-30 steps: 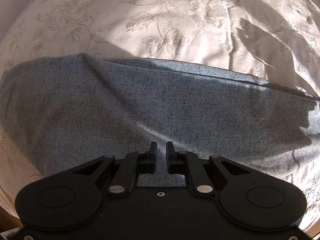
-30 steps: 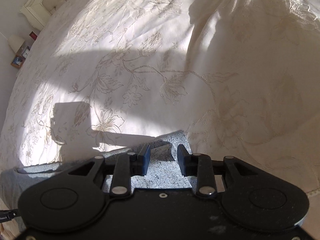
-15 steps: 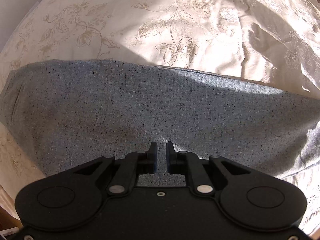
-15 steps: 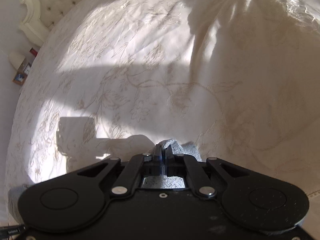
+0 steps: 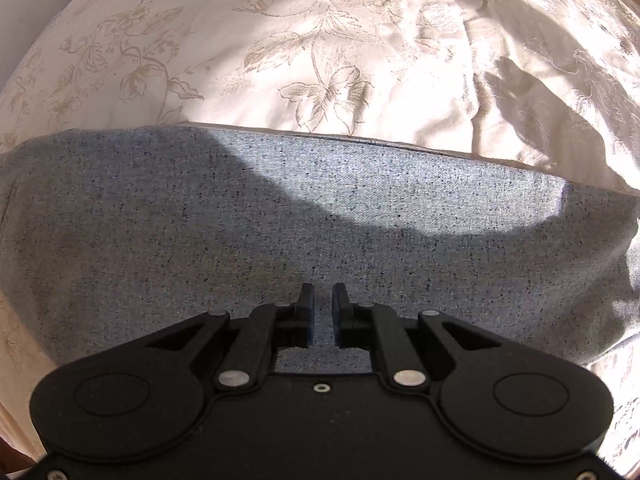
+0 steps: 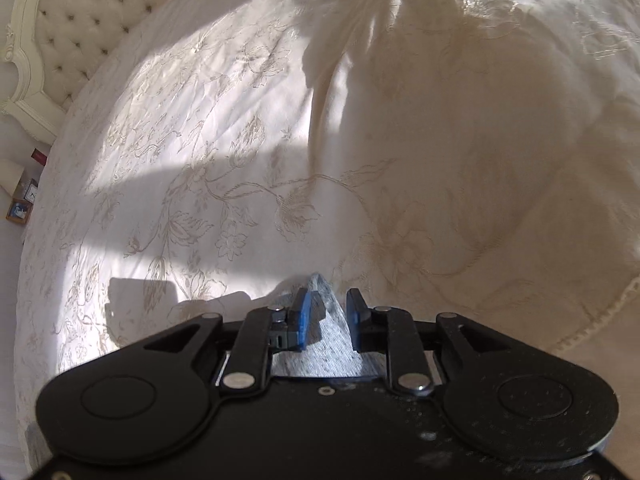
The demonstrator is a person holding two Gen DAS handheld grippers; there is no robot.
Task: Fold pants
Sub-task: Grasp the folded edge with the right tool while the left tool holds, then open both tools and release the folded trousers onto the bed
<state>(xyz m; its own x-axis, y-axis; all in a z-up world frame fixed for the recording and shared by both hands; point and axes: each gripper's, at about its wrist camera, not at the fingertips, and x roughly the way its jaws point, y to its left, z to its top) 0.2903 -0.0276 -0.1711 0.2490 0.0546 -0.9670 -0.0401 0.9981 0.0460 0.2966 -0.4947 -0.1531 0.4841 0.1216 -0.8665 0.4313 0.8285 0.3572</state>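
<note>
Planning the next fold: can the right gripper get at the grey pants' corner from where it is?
Probably yes: the pants' corner already pokes up between the right gripper's just-opened jaws, with nothing on the bedspread blocking it.

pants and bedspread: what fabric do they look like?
Pants: grey woven cloth, matte, dark flecks like a wool-blend or chambray, though I can't be sure. Bedspread: cream fabric, slight sheen in sunlight, raised floral embroidery; likely satin-type cotton or polyester.
</note>
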